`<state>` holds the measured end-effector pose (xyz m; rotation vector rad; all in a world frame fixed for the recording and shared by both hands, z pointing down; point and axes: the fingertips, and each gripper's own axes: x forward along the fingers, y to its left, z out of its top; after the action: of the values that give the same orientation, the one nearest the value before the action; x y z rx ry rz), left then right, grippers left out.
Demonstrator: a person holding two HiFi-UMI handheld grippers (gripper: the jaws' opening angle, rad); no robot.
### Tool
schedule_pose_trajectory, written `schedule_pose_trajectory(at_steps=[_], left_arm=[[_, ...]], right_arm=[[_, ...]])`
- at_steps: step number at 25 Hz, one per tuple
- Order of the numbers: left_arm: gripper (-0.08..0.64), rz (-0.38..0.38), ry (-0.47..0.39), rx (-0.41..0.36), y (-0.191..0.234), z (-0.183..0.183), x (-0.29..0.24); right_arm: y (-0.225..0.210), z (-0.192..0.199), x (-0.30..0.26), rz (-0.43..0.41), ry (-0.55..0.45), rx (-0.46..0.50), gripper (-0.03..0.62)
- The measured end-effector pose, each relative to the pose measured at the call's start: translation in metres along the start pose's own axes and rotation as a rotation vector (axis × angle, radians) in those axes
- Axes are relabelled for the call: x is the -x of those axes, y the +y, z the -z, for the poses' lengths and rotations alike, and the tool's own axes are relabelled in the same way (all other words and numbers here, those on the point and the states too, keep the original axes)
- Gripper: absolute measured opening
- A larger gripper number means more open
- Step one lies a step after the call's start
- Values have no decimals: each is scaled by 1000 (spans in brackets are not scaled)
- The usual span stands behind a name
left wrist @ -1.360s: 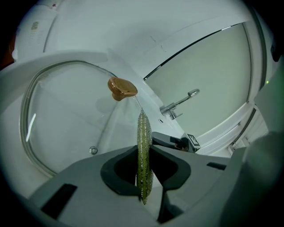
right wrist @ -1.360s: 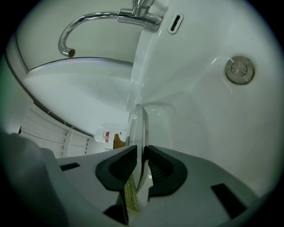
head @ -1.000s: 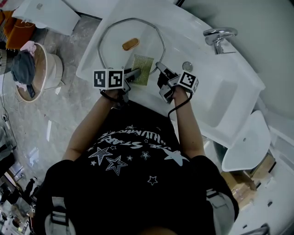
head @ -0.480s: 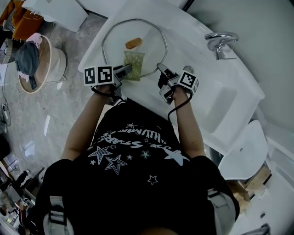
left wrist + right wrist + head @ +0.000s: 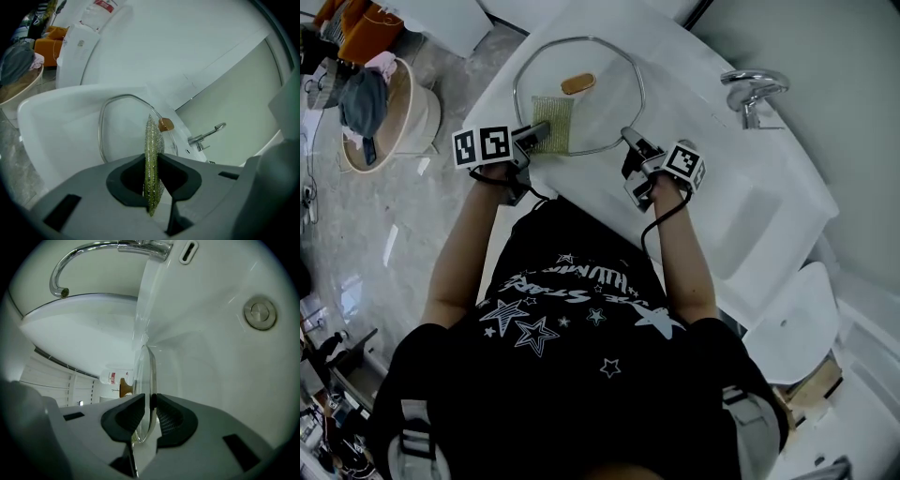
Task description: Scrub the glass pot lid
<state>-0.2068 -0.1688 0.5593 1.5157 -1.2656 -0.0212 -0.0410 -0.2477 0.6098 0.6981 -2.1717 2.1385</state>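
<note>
Surroundings of a glass pot lid held over a white basin, as seen from the head view. A chrome faucet stands at the basin's far right, well apart from the lid, and a round drain stopper is set in the basin wall near it. On the marble floor to the left, a pale bucket holding bundled cloths is placed clear of the work.

The lid is presented almost full-face to the head camera, with its amber knob on the upper side. The knob is oblong, and its long axis runs roughly across the picture with a slight tilt. The lid itself is nearly round, so no long axis can be given for it.

The right gripper is clamped on the lid's near right rim; in the right gripper view the glass is seen edge-on and pinched between the two pads.

The left gripper is clenched on a yellow-green scouring pad, which is laid flat against the near left part of the lid (in the left gripper view it appears edge-on, standing upright between the jaws). Part of the glass and of its metal rim is covered by the pad, while the knob is left in plain sight just beyond it.
</note>
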Motion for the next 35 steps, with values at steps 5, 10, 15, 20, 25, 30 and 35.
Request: schedule_pose_trajectory(at_steps=[5,10,15,20,25,30,35], left_arm=[[71,-59,-37,-1,21,-17,15],[71,-79,-40,-23,39,-35,24],[71,-61,-6,-62,46,-51,23],[71,-50,34,-117,54,-70,20],[71,-52,52,-178,60,-91,18],[71,-32,71,-199,63,-99,14],[71,32,83,-198,56,-109,11]], right_arm=[[0,-2,6,16,10,7,75],[1,1,4,33,5,18,75],[3,1,4,49,-21,15,75],[2,1,3,71,-54,13,74],[3,1,4,101,-60,32,74],[2,1,5,117,-79,32,72],[3,1,5,127,-113,21,69]])
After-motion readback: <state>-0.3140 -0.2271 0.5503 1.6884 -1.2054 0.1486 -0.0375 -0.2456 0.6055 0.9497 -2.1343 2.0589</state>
